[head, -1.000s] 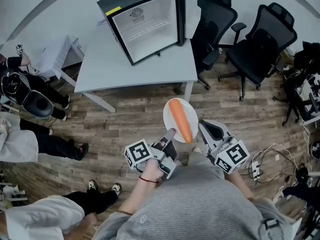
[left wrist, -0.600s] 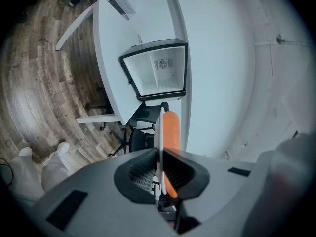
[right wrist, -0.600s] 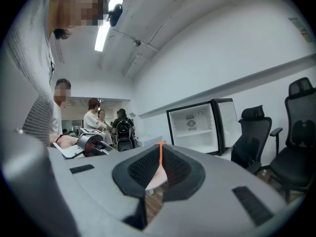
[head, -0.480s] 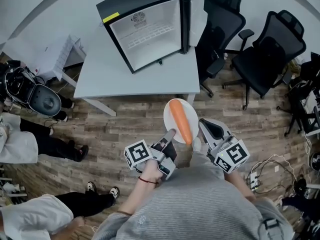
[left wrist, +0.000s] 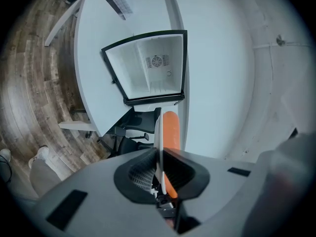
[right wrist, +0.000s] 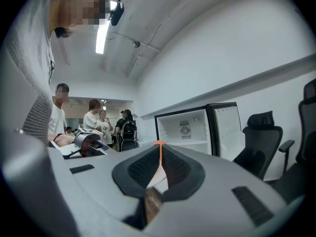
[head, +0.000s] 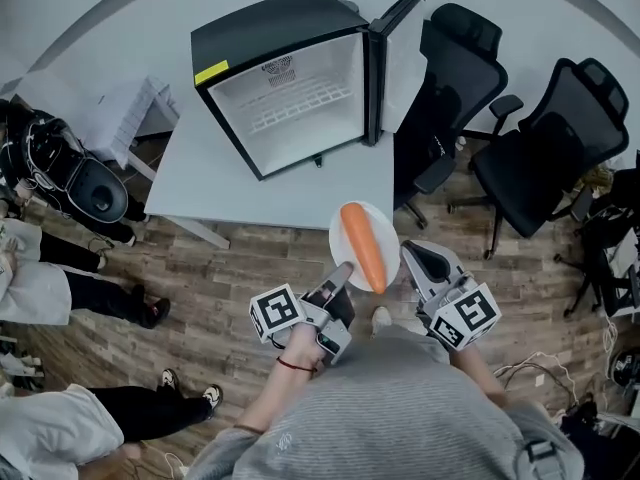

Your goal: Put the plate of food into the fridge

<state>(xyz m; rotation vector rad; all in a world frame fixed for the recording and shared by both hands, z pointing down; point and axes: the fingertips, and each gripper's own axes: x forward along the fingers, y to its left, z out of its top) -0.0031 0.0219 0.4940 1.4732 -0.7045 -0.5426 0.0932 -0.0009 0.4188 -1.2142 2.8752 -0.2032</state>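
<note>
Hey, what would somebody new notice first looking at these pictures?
A big orange carrot on a white plate, pinched at its rim by the left gripper and right gripper, sits mid-frame in the head view. Beyond it, a small black fridge stands on a white table, door swung open, showing only a wire shelf. Black office chairs stand to its right.
</note>
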